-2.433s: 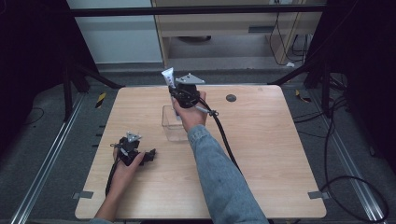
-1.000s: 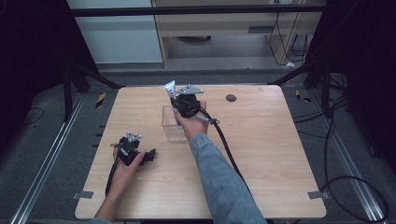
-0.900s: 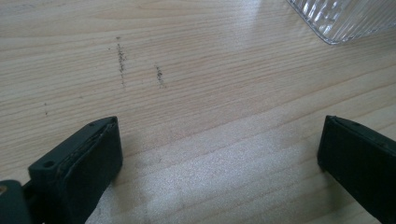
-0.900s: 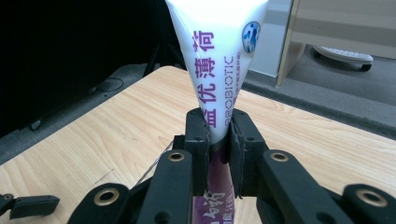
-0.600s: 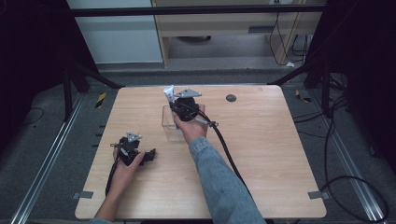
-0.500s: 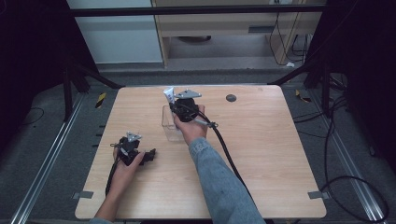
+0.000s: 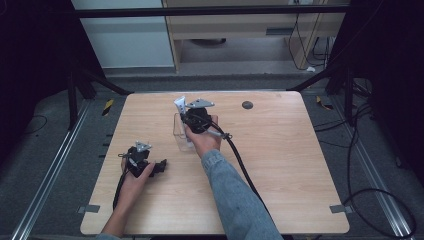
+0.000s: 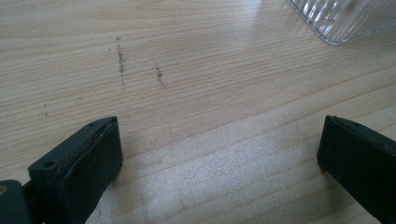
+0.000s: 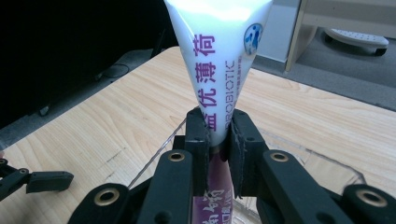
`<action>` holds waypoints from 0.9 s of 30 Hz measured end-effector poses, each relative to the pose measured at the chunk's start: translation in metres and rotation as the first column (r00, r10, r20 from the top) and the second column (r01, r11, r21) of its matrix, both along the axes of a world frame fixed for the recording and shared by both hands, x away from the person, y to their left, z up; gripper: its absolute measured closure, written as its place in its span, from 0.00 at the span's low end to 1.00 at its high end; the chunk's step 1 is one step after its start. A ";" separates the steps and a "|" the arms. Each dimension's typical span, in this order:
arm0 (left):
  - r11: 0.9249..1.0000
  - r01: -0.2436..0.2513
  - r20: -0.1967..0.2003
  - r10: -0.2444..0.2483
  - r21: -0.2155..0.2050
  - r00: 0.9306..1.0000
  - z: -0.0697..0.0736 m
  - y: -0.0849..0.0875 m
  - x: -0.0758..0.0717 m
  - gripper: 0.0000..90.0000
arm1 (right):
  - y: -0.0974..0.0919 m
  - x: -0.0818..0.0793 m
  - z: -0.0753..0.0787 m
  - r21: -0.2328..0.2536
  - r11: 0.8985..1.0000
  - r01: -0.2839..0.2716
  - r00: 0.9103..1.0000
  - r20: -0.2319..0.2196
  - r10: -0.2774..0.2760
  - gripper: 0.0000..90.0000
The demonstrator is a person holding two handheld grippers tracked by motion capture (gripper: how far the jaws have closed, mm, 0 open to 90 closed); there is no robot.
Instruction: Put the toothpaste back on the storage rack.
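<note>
The right hand-held gripper point(image 7: 188, 113) is hovering over a clear plastic container point(image 7: 180, 134) that is standing on the wooden surface point(image 7: 290, 165), a little behind the middle of it. Its jaws are clamped on a white tube point(image 9: 219, 70) with purple lettering, and they are squeezing it about halfway along its length. In the right gripper view the flat crimped end of the tube is pointing up and away from the camera, while the lower part is going down between the jaws toward the open container point(image 9: 299, 158). In the high view the white end of the tube point(image 7: 179, 104) is sticking out above the gripper, slightly tilted.

The left hand-held gripper point(image 7: 159, 166) is lying low on the surface near the front left, well apart from the container. Its jaws are standing wide apart with nothing between them; the left gripper view is showing bare wood between the two black pads, and one ribbed corner of the container point(image 8: 341, 18) at the top right edge. A dark cable point(image 7: 245, 165) is trailing from the right gripper along the person's sleeve point(image 7: 235, 200).
</note>
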State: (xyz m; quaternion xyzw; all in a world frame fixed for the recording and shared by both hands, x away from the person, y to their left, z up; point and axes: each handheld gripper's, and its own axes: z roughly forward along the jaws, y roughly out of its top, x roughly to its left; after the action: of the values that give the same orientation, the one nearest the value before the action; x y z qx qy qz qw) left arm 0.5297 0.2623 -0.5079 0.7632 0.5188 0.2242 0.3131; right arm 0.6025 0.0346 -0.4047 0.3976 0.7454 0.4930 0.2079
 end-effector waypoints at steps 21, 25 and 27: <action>1.000 0.000 0.000 0.000 0.000 1.000 0.000 0.000 0.000 0.00 | 0.004 0.000 -0.001 -0.026 1.000 -0.005 0.999 -0.032 0.004 0.88; 1.000 0.000 0.000 0.000 0.000 1.000 0.000 0.000 0.000 0.00 | 0.005 0.002 -0.001 -0.032 0.999 -0.003 0.999 -0.040 0.002 0.88; 1.000 0.000 0.000 0.000 0.000 1.000 0.000 0.000 0.000 0.00 | 0.006 0.002 -0.002 -0.039 0.999 -0.007 0.999 -0.041 0.006 0.88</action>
State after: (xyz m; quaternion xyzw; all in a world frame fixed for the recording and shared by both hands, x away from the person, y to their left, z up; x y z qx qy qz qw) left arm 0.5299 0.2623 -0.5079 0.7632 0.5188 0.2244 0.3132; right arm 0.6040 0.0408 -0.4064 0.4010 0.7601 0.4710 0.1989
